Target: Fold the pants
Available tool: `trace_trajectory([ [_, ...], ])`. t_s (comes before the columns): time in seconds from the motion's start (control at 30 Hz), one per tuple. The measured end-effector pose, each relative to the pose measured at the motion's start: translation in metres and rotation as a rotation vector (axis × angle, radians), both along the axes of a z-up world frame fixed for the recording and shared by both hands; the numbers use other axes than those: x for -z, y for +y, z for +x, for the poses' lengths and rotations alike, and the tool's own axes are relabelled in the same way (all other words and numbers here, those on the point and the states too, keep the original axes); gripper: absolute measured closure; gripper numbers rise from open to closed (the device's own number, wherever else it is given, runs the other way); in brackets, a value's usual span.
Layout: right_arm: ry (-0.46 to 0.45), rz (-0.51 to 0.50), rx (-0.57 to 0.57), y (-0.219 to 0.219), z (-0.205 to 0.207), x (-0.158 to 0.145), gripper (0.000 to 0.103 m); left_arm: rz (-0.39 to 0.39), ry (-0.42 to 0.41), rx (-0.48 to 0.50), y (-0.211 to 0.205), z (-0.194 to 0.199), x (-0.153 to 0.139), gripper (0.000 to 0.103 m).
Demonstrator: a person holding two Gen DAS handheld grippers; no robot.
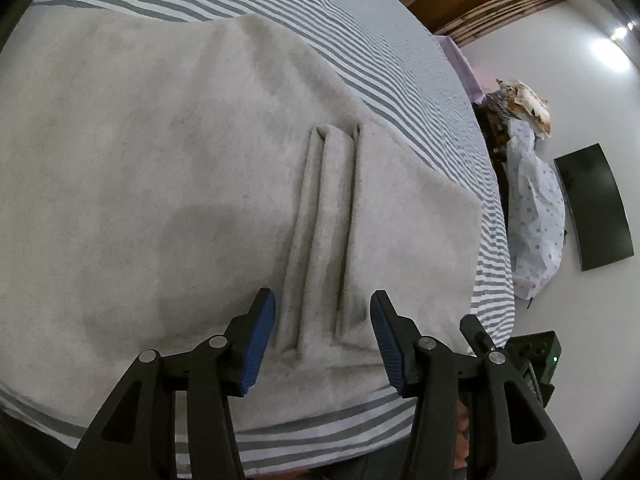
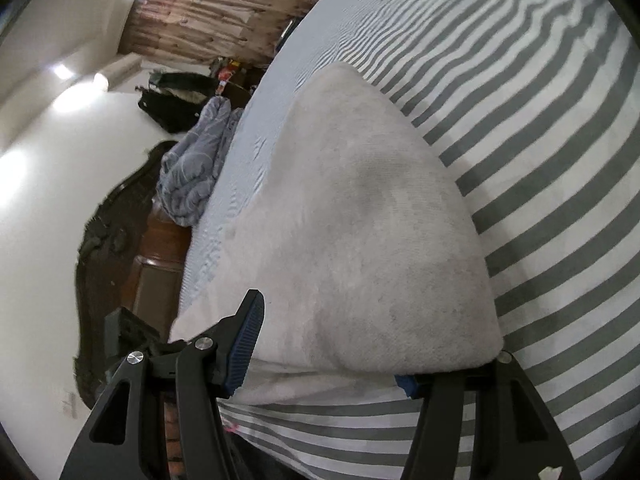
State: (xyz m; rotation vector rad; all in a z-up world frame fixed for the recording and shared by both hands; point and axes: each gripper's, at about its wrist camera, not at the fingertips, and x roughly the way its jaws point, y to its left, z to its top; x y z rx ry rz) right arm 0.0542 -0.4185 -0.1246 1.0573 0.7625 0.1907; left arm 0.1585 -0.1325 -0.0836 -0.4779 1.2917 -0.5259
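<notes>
Bedroom, bed with grey-striped sheet point(image 1: 420, 80). Pale grey pants point(image 1: 180, 160) lie flat on it, near the front edge, with long pleat-like ridges point(image 1: 324, 240) running straight away from the left gripper point(image 1: 323, 344). Its jaws are spread and hover over the near ends of the ridges. Right gripper point(image 2: 328, 356) is also spread at the near hem, with one finger tucked under the cloth. Both are equally close.

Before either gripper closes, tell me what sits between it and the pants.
Nothing visible. The left gripper straddles a raised ridge of the pants; the right gripper spans their near edge on the striped bed.
</notes>
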Motion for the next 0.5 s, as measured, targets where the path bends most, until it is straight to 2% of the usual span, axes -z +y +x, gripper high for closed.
trace_trajectory([
  [0.23,-0.012,0.002,0.01,-0.001,-0.002,-0.001,0.049,0.047,-0.042,0.027,-0.034,0.009,-0.006,0.05],
  [0.27,-0.016,0.004,0.015,-0.001,-0.003,-0.001,0.049,0.068,-0.048,0.025,-0.037,0.01,-0.006,0.054],
  [0.3,-0.021,0.007,0.021,-0.001,-0.005,-0.001,0.051,0.085,-0.06,0.022,-0.039,0.009,-0.006,0.063],
  [0.37,-0.021,0.01,0.036,-0.006,-0.008,-0.001,0.059,0.126,-0.086,0.016,-0.039,0.008,-0.006,0.075],
  [0.4,-0.021,0.02,0.044,-0.007,-0.009,-0.001,0.062,0.119,-0.093,0.014,-0.037,0.006,-0.005,0.078],
  [0.5,-0.031,0.037,0.053,-0.009,-0.011,-0.003,0.08,0.11,-0.12,-0.001,-0.032,0.003,-0.007,0.085],
])
